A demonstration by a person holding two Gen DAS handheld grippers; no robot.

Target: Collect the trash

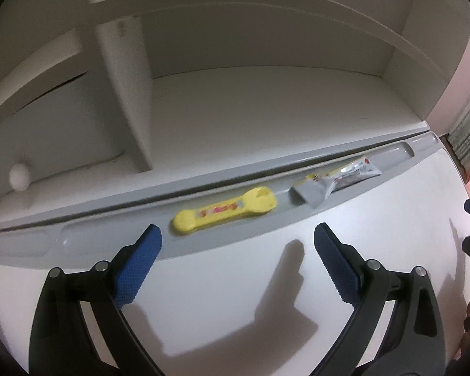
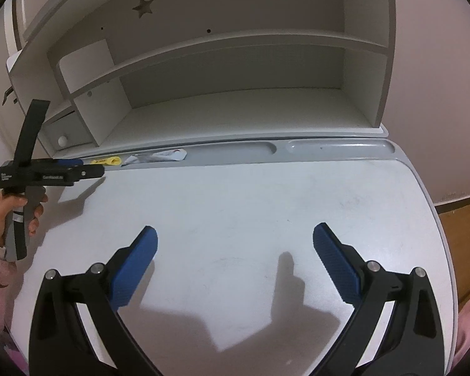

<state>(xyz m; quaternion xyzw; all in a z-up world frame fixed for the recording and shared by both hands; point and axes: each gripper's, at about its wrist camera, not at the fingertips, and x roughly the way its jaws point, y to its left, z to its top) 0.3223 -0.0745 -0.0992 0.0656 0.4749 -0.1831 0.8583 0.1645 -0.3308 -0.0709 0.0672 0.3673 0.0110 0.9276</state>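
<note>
A yellow plastic piece point(image 1: 224, 211) lies in the grey groove point(image 1: 116, 235) along the desk's back edge. A crumpled silver wrapper point(image 1: 338, 180) lies in the same groove to its right. My left gripper point(image 1: 236, 235) is open and empty, just in front of the yellow piece. In the right wrist view the left gripper point(image 2: 91, 169) points at the yellow piece point(image 2: 106, 160) and the wrapper point(image 2: 158, 157). My right gripper point(image 2: 235, 238) is open and empty over the middle of the white desk top point(image 2: 266, 203).
A white shelf unit point(image 2: 235, 109) stands behind the groove, with a small drawer with a round knob point(image 2: 62, 140) at its left. The desk's rounded right edge point(image 2: 435, 219) drops off to a wooden floor. The groove's right compartments point(image 2: 341, 148) hold nothing.
</note>
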